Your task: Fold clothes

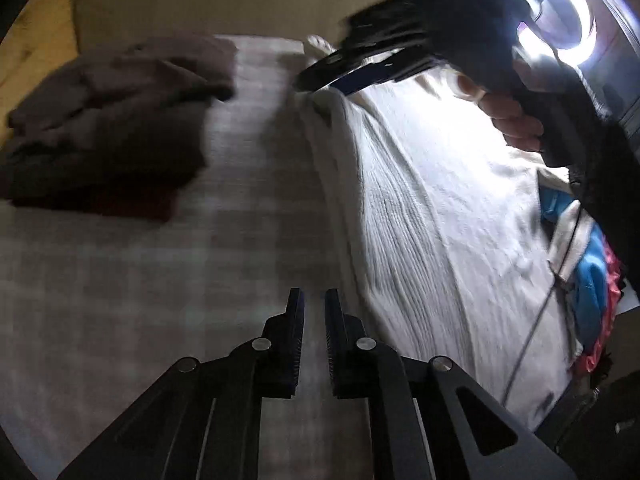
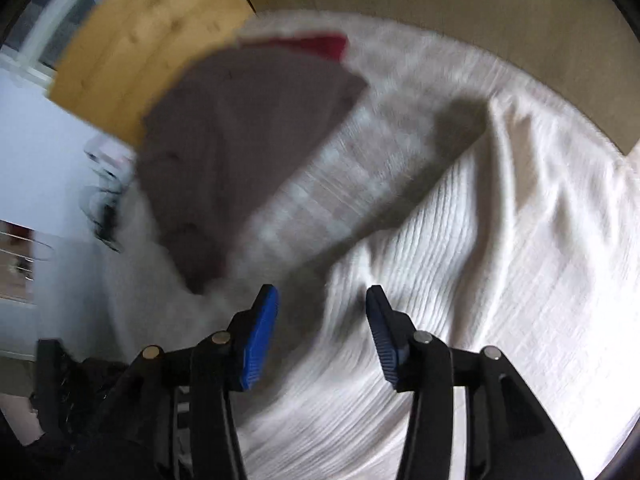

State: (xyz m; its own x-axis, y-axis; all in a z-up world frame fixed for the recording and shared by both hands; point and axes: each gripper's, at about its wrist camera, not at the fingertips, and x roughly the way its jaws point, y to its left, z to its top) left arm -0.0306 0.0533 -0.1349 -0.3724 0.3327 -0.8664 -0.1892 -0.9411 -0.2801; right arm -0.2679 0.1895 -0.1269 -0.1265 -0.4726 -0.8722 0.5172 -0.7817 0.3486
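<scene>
White ribbed garment (image 2: pixel 460 240) under spread, empty right gripper (image 2: pixel 322 300); right of left gripper (image 1: pixel 314 300), narrowly parted, empty.

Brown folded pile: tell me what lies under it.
Under the brown folded pile a red cloth pokes out at the far edge, both resting on the pale bedcover. How far the red cloth extends is hidden.

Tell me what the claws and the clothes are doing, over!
Left claw nearly closed, empty. Right claw open, empty, over white ribbed garment. Folded brown stack set aside. Nothing blocking.
</scene>
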